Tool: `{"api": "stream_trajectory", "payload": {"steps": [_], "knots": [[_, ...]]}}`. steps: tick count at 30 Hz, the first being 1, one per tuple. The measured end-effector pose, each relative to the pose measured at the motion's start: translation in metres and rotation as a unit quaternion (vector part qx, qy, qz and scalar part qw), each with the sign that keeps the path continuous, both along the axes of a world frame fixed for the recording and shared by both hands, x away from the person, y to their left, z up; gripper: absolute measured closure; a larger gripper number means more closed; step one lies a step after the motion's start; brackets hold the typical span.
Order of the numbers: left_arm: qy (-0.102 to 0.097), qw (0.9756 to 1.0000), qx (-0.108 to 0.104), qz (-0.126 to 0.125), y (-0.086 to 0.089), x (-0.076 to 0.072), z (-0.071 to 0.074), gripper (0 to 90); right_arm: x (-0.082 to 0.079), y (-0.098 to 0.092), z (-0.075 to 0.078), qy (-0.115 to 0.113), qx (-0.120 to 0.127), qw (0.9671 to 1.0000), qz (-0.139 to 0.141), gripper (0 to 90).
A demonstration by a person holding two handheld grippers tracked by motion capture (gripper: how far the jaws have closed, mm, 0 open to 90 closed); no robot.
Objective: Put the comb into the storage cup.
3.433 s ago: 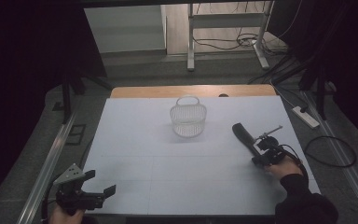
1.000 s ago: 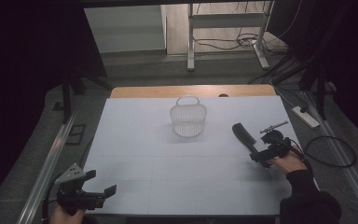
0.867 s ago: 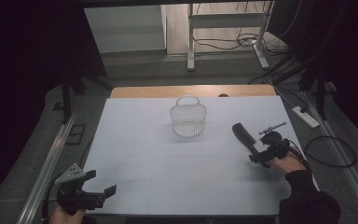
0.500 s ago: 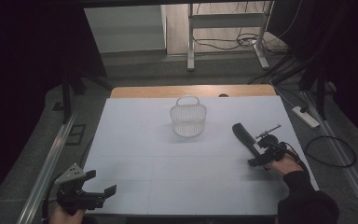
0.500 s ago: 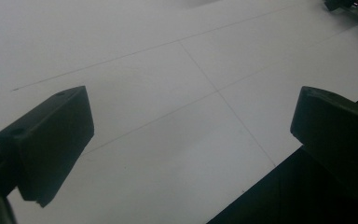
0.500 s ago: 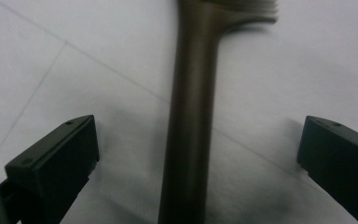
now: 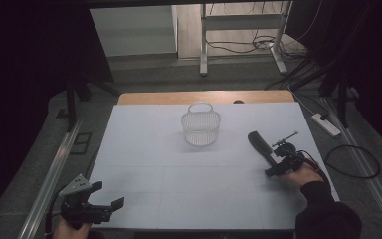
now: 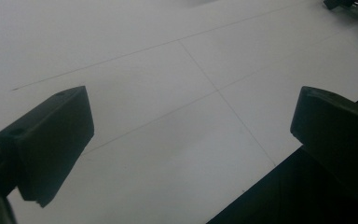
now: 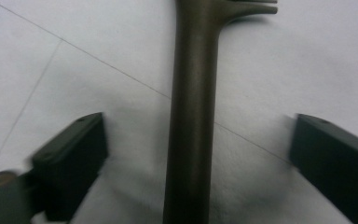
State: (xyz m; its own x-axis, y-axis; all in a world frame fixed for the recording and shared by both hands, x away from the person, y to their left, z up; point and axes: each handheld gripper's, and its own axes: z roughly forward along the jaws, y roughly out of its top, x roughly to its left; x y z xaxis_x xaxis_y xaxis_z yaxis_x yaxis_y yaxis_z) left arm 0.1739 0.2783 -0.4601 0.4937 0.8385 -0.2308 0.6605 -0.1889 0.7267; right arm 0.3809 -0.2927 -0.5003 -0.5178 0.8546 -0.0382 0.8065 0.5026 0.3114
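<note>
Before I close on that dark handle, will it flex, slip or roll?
The handle looks straight and solid, so probably stiff. Its rounded, smooth finish may slip or roll between the open right gripper. It lies flat on the table.

— What's that dark utensil [image 9: 189, 112] in the right gripper view?
— Can't say; its head runs off the top edge, handle off the bottom.
— And the jaws?
— Left one's motion-blurred, right one cropped at the corner.
</note>
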Motion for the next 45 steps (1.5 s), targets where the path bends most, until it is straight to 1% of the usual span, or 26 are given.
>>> {"api": "stream_trajectory", "payload": {"steps": [2, 3, 5, 7, 11, 12, 14, 17, 18, 21, 24, 28, 31, 34, 39, 43, 45], "knots": [[0.000, 1.0000, 0.001, 0.000, 0.000, 0.000, 0.000, 0.0, 0.000, -0.001, 0.003, -0.004, 0.003, 1.0000, 0.000, 25.5], [0.000, 1.0000, 0.001, -0.001, 0.000, 0.000, 0.000, 0.0, 0.000, -0.001, 0.005, -0.003, 0.001, 1.0000, 0.000, 31.3], [0.001, 1.0000, 0.001, -0.001, 0.000, 0.000, 0.000, 0.0, 0.000, -0.001, 0.006, -0.006, 0.005, 0.9999, 0.007, 39.0], [0.001, 1.0000, 0.002, -0.001, 0.000, 0.000, 0.000, 0.0, 0.000, 0.000, 0.008, -0.003, 0.003, 0.9999, 0.015, 51.6], [0.000, 1.0000, 0.003, -0.001, -0.001, 0.000, 0.000, 0.0, 0.001, -0.002, 0.010, 0.002, 0.011, 0.9996, 0.027, 70.0], [-0.002, 1.0000, 0.004, -0.001, -0.001, 0.000, 0.000, 0.0, 0.001, -0.002, 0.010, 0.002, 0.014, 0.9996, 0.024, 71.3], [-0.003, 1.0000, 0.008, -0.002, -0.002, 0.000, 0.001, 0.0, 0.002, -0.004, 0.010, 0.004, 0.018, 0.9995, 0.027, 71.7], [-0.005, 0.9999, 0.009, -0.002, -0.002, -0.001, 0.001, 0.0, 0.001, -0.004, 0.010, 0.001, 0.018, 0.9993, 0.033, 71.9], [-0.005, 0.9999, 0.008, -0.001, -0.002, -0.001, 0.001, 0.0, 0.000, -0.005, 0.009, -0.003, 0.019, 0.9993, 0.033, 72.0], [-0.009, 0.9999, 0.008, -0.004, -0.002, -0.002, 0.001, 0.0, -0.001, -0.006, 0.010, -0.003, 0.027, 0.9992, 0.028, 72.1], [-0.008, 0.9999, 0.000, -0.011, -0.002, -0.002, 0.002, 0.0, -0.003, -0.008, 0.010, -0.005, 0.038, 0.9989, 0.026, 72.1], [-0.013, 0.9997, -0.011, -0.015, -0.003, -0.002, 0.002, 0.0, -0.006, -0.007, 0.013, -0.018, 0.041, 0.9985, 0.030, 72.1], [-0.016, 0.9996, -0.012, -0.017, -0.004, -0.002, 0.002, 0.0, -0.008, -0.006, 0.016, -0.030, 0.045, 0.9980, 0.032, 72.1], [-0.022, 0.9995, -0.005, -0.024, -0.004, -0.001, 0.002, 0.0, -0.011, -0.006, 0.019, -0.042, 0.046, 0.9976, 0.032, 72.1], [-0.028, 0.9992, -0.004, -0.027, -0.005, 0.000, 0.003, 0.0, -0.015, -0.008, 0.026, -0.061, 0.058, 0.9960, 0.032, 72.1], [-0.026, 0.9992, -0.004, -0.029, -0.006, 0.002, 0.002, 0.0, -0.019, -0.008, 0.030, -0.074, 0.063, 0.9946, 0.036, 72.1], [-0.025, 0.9991, -0.012, -0.031, -0.007, 0.002, 0.003, 0.0, -0.021, -0.007, 0.031, -0.080, 0.067, 0.9938, 0.039, 72.1]]}}
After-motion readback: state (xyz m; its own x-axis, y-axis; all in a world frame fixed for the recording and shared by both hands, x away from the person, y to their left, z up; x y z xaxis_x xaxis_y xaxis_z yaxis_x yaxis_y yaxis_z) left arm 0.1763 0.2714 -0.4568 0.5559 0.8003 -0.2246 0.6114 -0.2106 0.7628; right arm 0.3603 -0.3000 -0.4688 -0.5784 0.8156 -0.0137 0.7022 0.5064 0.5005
